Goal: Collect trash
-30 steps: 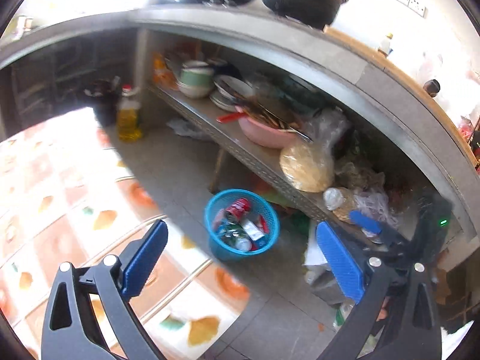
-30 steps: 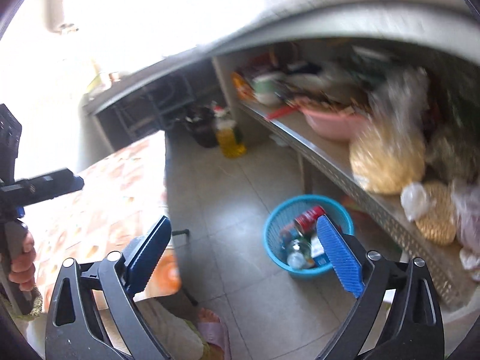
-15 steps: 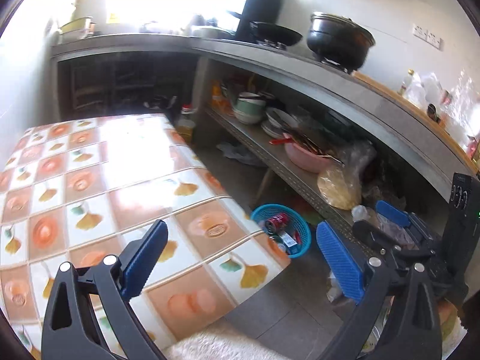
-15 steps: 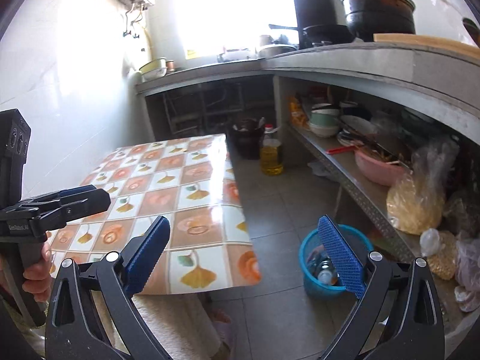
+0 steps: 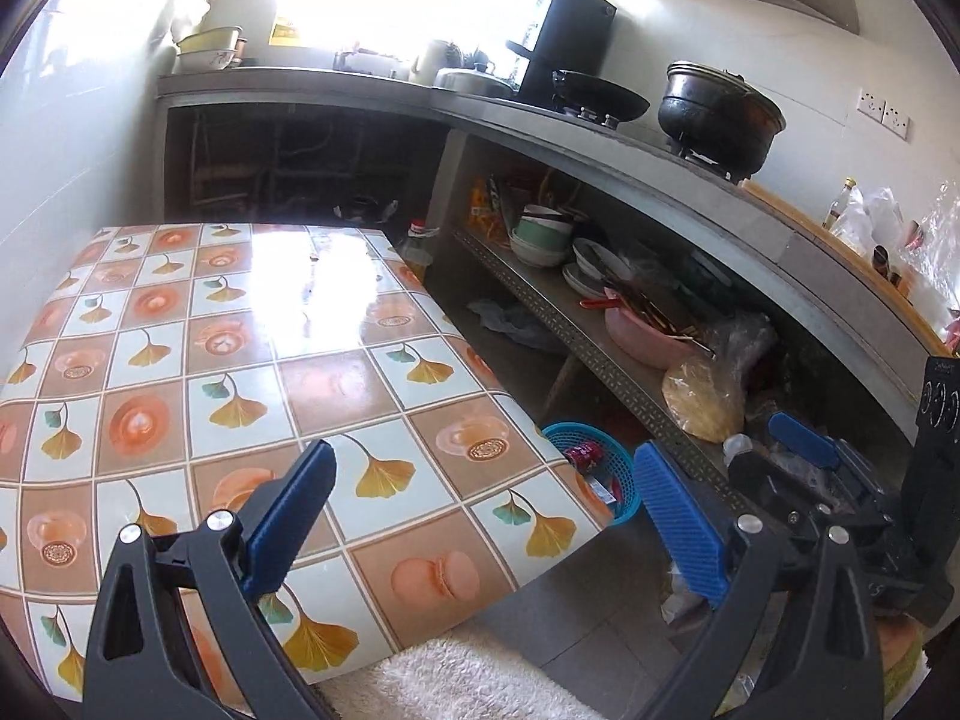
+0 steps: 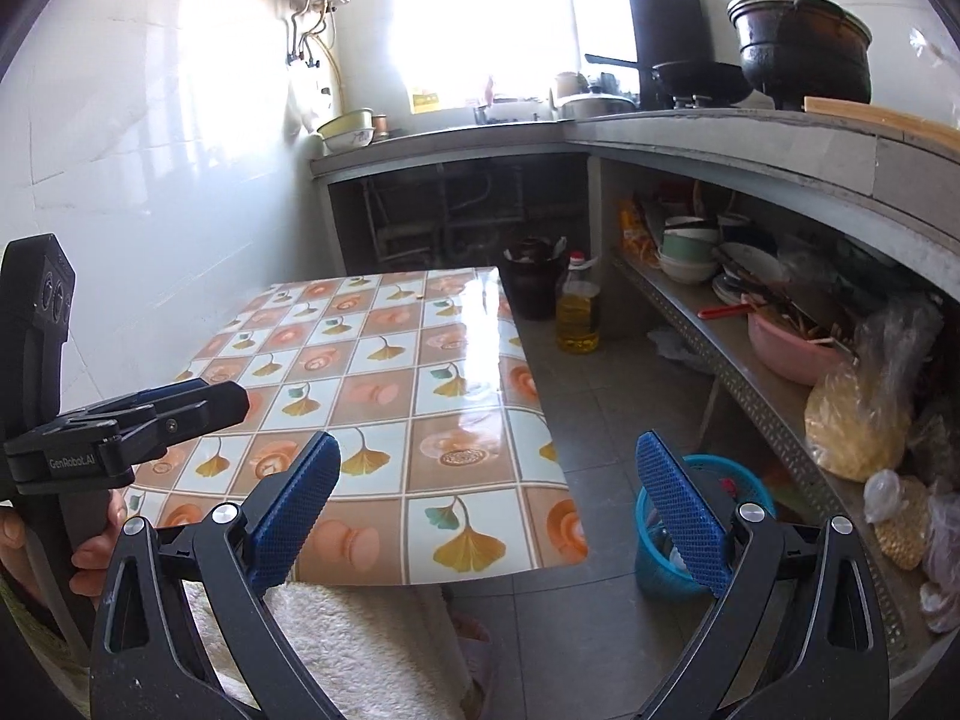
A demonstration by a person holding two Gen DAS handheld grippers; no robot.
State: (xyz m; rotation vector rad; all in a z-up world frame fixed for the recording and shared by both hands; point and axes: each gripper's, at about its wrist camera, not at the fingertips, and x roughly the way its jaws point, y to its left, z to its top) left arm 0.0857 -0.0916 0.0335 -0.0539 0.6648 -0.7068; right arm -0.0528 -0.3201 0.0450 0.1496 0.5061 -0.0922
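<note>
A blue mesh trash basket (image 5: 609,462) (image 6: 750,483) stands on the floor beside the table, under the shelf. A red can (image 5: 585,453) and other trash lie inside it. My left gripper (image 5: 480,504) is open and empty, held above the near edge of the tiled table (image 5: 240,360). My right gripper (image 6: 489,498) is open too, with nothing between its fingers, hovering over the table's near right corner. The other gripper (image 6: 138,426) shows at the left of the right wrist view, in a hand (image 6: 90,552). The tabletop (image 6: 390,384) carries no loose objects.
A metal shelf (image 6: 756,384) along the right holds bowls, a pink basin (image 6: 792,348) and bagged food (image 6: 852,426). An oil bottle (image 6: 577,312) and a dark bin (image 6: 531,282) stand on the floor beyond the table. Black pots (image 5: 720,114) sit on the counter. A white fluffy cloth (image 6: 336,642) lies below.
Both grippers have pulled up and back from the basket. The view has swung from the basket and shelf to the tiled table. The jaws stayed open and empty.
</note>
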